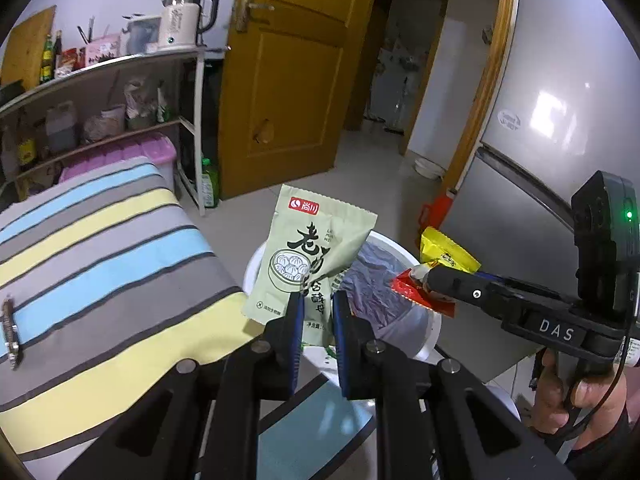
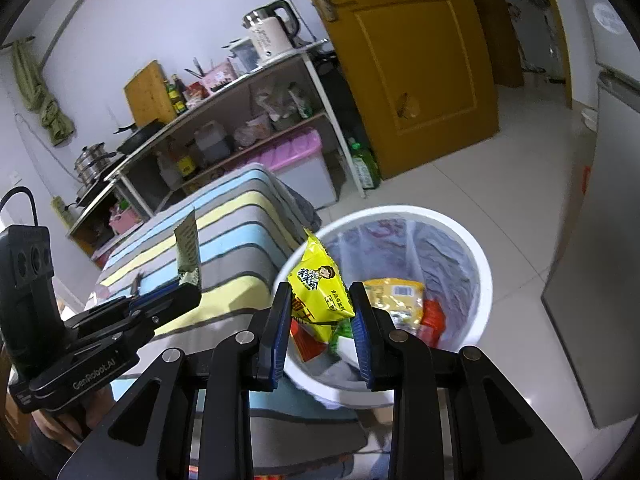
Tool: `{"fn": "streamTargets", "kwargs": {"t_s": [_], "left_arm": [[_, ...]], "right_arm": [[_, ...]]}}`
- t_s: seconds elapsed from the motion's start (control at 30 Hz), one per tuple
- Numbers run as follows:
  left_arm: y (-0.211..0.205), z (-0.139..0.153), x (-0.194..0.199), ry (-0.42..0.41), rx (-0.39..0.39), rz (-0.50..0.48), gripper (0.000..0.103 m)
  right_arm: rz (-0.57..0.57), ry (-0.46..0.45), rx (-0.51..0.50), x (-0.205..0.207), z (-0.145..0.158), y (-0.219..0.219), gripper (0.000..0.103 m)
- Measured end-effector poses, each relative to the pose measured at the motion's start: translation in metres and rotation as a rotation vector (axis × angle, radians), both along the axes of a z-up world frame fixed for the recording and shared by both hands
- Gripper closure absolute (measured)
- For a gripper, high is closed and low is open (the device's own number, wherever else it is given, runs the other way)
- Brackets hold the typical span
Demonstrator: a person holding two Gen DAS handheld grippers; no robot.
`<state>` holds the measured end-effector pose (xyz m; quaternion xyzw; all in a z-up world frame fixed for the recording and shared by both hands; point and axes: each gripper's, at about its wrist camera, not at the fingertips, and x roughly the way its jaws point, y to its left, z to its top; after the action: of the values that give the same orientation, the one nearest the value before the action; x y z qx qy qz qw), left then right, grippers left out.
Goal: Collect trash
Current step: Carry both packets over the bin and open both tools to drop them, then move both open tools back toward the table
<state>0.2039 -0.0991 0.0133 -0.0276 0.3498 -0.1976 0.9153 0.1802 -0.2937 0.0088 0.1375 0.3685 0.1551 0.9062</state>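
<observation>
Over the round white bin (image 2: 482,280), my left gripper (image 1: 316,314) pinches a crinkled green packet (image 1: 306,256); my right gripper (image 2: 320,316) clamps a glossy yellow wrapper (image 2: 320,292).

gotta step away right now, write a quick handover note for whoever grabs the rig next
Left gripper: shut on the green packet, held up by the bin's near rim, next to the striped table.
Right gripper: shut on the yellow packet, held over the white bin.
Done: some wrappers already lie in the bin, including a yellow one and a red one.
Left: let both packets go into the bin. A small object lies on the table's far edge; what it is cannot be told, so check whether it is trash.
</observation>
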Motion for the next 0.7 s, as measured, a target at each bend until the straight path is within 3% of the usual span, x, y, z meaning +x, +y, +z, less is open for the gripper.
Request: {"fn": "streamTargets", "kwargs": {"t_s": [0.37,0.47,0.7], "left_arm": [[-0.024,-0.029,0.030,0.095,0.007,-0.045,0.087],[-0.024,-0.032,0.033,0.112,-0.001,-0.045,0.074],[-0.018,-0.028,0.028,0.097,-0.010,-0.021,0.073]], "right_arm": [[-0.036,0.099,-0.029,0.023,-0.036,-0.018,0.072],[-0.041,0.119,-0.041,0.028,-0.043,-0.019,0.072],[-0.041,0.114,-0.041,0.026,-0.042,-0.020,0.063]]}}
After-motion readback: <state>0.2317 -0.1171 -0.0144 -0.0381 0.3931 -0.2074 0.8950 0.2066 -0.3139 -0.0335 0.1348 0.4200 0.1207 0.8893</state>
